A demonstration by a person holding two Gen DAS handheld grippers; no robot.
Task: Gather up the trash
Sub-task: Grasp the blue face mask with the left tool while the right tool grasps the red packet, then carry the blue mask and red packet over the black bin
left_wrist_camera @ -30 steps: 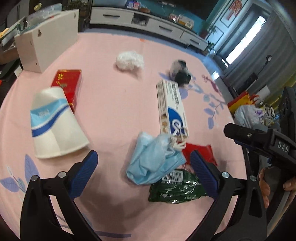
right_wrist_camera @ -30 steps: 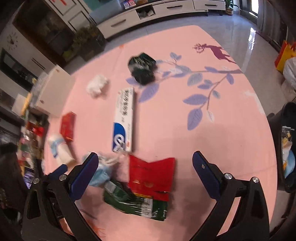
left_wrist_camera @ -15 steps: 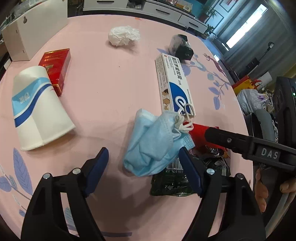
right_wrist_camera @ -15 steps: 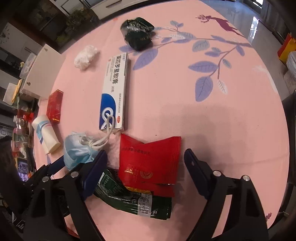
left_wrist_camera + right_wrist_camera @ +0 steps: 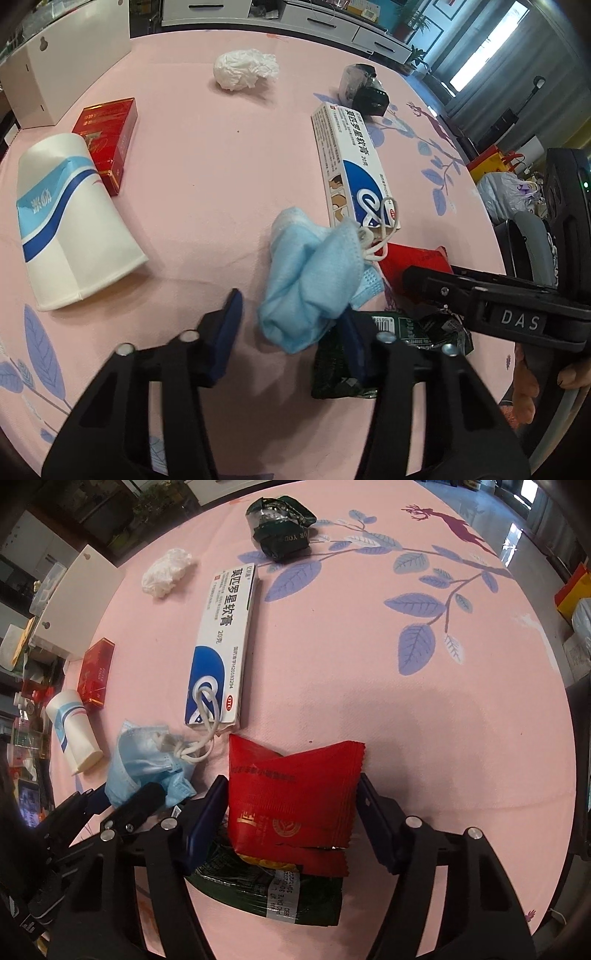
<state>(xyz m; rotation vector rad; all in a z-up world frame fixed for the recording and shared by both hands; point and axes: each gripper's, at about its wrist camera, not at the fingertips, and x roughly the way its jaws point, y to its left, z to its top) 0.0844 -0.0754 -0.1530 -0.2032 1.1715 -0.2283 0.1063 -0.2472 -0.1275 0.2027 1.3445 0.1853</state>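
Closing on two pieces of trash at once, both grippers now sit low over the pink tablecloth (image 5: 207, 206), where a second ago they hung higher with their jaws spread wide.

In the left wrist view the left gripper (image 5: 291, 328) straddles the lower end of the crumpled blue face mask (image 5: 314, 280), at lower centre of the frame. Its jaws are closing with the mask between them; the right pad sits against the cloth, the left pad stands apart, so the mask is not yet pinched.

In the right wrist view the right gripper (image 5: 291, 812) frames the red snack packet (image 5: 291, 797) at lower centre. Its jaws are closing too, and the pads stand just beside the packet's two edges; whether they press yet I cannot tell. The packet lies on top of a dark green wrapper (image 5: 280, 890).

The two jaw sets have narrowed sharply while sinking, which suggests the approach is over and the grasp itself is under way.

The rest is untouched: a long white and blue box (image 5: 221, 642) with the mask's ear loop lying over its near end, a paper cup (image 5: 70, 221) on its side at left, a red carton (image 5: 107, 140), a wad of white tissue (image 5: 243, 70) and a dark crumpled bag (image 5: 280, 528) at the top.
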